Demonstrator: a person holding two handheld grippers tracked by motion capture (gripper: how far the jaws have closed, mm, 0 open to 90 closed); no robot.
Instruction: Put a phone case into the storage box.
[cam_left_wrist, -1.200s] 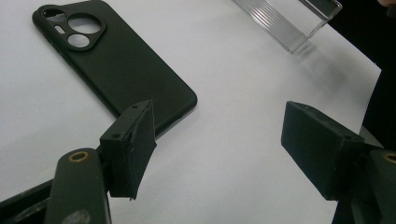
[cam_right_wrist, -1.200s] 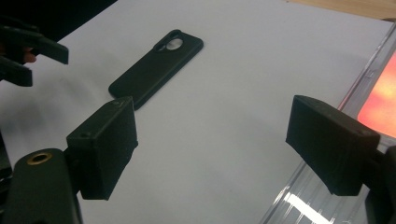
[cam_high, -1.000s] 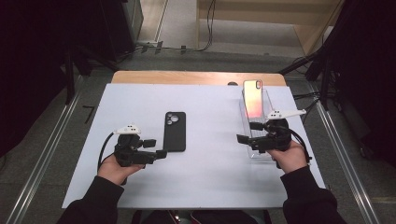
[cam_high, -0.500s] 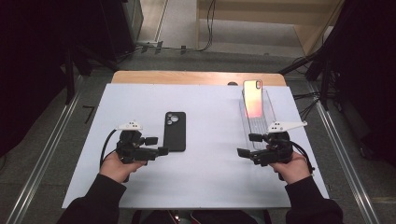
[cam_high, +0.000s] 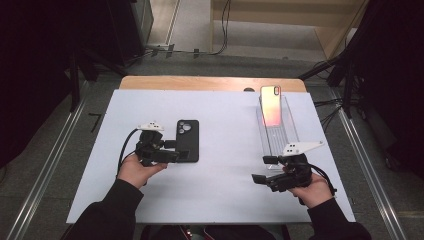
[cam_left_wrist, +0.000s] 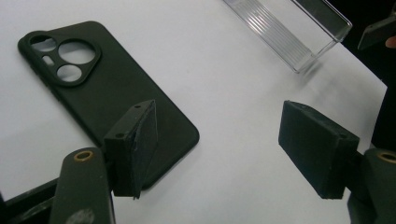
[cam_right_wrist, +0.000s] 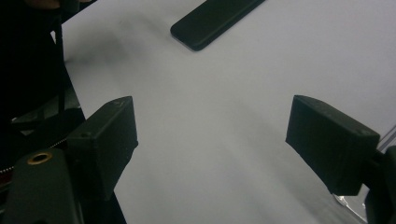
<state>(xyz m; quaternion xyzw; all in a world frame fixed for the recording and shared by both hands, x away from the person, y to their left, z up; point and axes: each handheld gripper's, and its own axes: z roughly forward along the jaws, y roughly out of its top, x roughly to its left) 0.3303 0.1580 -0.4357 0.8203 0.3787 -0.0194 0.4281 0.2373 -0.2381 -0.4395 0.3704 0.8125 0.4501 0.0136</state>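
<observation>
A black phone case (cam_high: 187, 136) lies flat, camera cutouts up, left of the white table's middle. My left gripper (cam_high: 176, 153) reaches in from the left at the case's near end, open. In the left gripper view one jaw hangs over the case (cam_left_wrist: 93, 88) and the other over bare table, so the left gripper (cam_left_wrist: 224, 140) presses on nothing. A phone (cam_high: 270, 106) with a pink-orange sheen leans at the far end of a clear tray (cam_high: 287, 134). My right gripper (cam_high: 263, 170) sits open just in front of the tray's near end, over bare table (cam_right_wrist: 210, 135).
The white board (cam_high: 225, 200) covers a wooden table whose edge (cam_high: 200, 82) shows at the back. The clear tray's corner (cam_left_wrist: 299, 32) appears far off in the left gripper view. The case's end (cam_right_wrist: 215, 18) lies far ahead in the right gripper view.
My left gripper has slid right, up to the case's near end. My right gripper has drawn back from the tray toward the table's near edge.
</observation>
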